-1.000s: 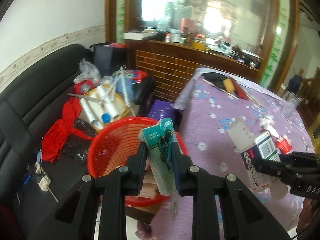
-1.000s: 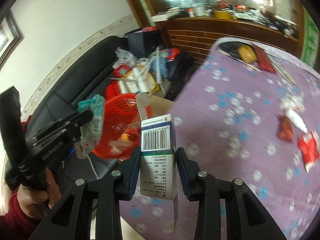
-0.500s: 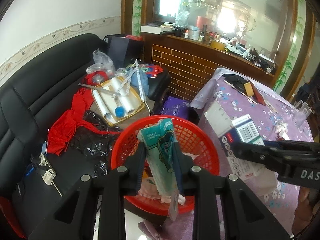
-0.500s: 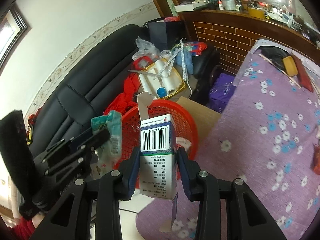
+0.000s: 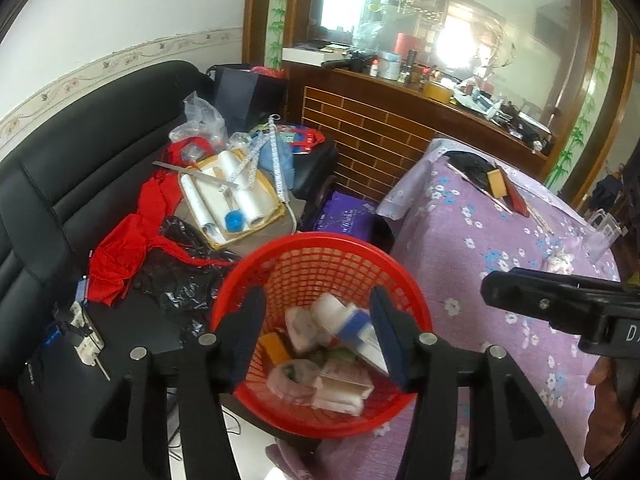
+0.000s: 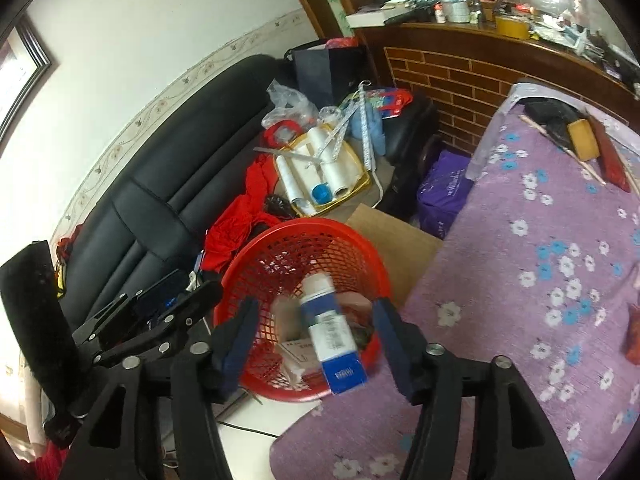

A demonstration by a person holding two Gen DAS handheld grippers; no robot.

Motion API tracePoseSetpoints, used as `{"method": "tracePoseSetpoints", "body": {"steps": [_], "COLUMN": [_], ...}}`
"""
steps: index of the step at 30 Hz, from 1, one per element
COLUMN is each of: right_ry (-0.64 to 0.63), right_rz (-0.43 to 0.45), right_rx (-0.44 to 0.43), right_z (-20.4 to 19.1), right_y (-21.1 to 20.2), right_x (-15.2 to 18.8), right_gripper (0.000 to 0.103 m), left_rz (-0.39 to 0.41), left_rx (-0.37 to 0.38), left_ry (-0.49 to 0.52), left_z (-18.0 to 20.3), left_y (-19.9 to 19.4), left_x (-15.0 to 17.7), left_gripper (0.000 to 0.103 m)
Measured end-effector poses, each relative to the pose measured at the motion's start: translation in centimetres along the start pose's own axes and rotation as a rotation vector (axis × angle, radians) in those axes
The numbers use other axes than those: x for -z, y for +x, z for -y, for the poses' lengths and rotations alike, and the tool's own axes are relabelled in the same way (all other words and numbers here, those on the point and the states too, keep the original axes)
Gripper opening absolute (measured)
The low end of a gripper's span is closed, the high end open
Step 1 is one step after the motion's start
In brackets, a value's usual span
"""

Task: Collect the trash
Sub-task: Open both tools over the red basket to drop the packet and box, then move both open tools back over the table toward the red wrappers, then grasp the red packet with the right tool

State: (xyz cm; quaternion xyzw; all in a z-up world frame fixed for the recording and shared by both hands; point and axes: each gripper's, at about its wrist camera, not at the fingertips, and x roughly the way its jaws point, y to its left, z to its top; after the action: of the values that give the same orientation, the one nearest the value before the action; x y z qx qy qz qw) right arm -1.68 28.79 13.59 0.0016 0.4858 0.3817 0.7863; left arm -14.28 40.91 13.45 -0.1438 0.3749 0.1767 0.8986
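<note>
Left gripper (image 5: 318,334) over red basket (image 5: 256,264), jaws opening, nothing between them. Right gripper (image 6: 312,344) jaws opening; blue-white carton (image 6: 330,332) loose between them, above basket's 5 o'clock rim, pads clear.

Both wrist cams look steeply down, close over the red basket (image 5: 320,248) (image 6: 304,236); both also share sofa (image 5: 60,184) (image 6: 168,192) and purple-clothed bench (image 5: 480,248) (image 6: 540,240).

R gripper (image 6: 316,344) jaws opening, blue-white box (image 6: 332,340) loose between, over red basket (image 6: 256,264)
</note>
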Motion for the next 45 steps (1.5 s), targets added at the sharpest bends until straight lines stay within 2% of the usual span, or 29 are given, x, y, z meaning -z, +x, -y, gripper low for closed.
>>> {"method": "tracePoseSetpoints", "body": {"steps": [7, 17, 22, 26, 29, 31, 35, 39, 43, 45], "right_ry": [0.058, 0.22, 0.31, 0.408, 0.474, 0.486, 0.498, 0.5, 0.48, 0.463], "right_rz": [0.026, 0.086, 0.111, 0.127, 0.13, 0.13, 0.138, 0.148, 0.12, 0.108], "right_rx": [0.065, 0.157, 0.229, 0.273, 0.262, 0.304, 0.364, 0.422, 0.411, 0.409], "right_z": [3.5, 9.7, 12.9, 16.0, 18.8, 20.7, 24.9, 29.9, 34.3, 35.9], "right_y": [-3.3, -8.9, -11.5, -13.5, -15.2, -16.7, -19.7, -22.2, -22.1, -21.4], "right_x": [3.3, 8.6, 11.6, 14.2, 16.2, 17.1, 18.1, 18.0, 17.2, 16.6], "right_gripper": [0.068, 0.068, 0.062, 0.061, 0.06, 0.052, 0.047, 0.044, 0.044, 0.038], "left_rz": [-0.026, -0.067, -0.103, -0.122, -0.138, -0.148, -0.166, -0.194, -0.215, -0.223], "left_rx": [0.081, 0.196, 0.258, 0.298, 0.315, 0.319, 0.316, 0.308, 0.294, 0.285], "left_ry": [0.08, 0.194, 0.257, 0.311, 0.326, 0.334, 0.348, 0.343, 0.341, 0.339], "left_z": [5.1, 12.3, 16.3, 19.2, 21.2, 22.5, 24.7, 26.7, 28.4, 29.1], "left_y": [0.2, 0.7, 1.2, 1.5, 1.7, 1.8, 1.7, 2.0, 1.8, 1.6], "left_x": [1.3, 3.2, 4.7, 5.8, 6.5, 7.1, 8.1, 9.2, 10.3, 10.9], "left_gripper": [0.056, 0.057, 0.057, 0.057, 0.057, 0.057, 0.057, 0.057, 0.057, 0.057]}}
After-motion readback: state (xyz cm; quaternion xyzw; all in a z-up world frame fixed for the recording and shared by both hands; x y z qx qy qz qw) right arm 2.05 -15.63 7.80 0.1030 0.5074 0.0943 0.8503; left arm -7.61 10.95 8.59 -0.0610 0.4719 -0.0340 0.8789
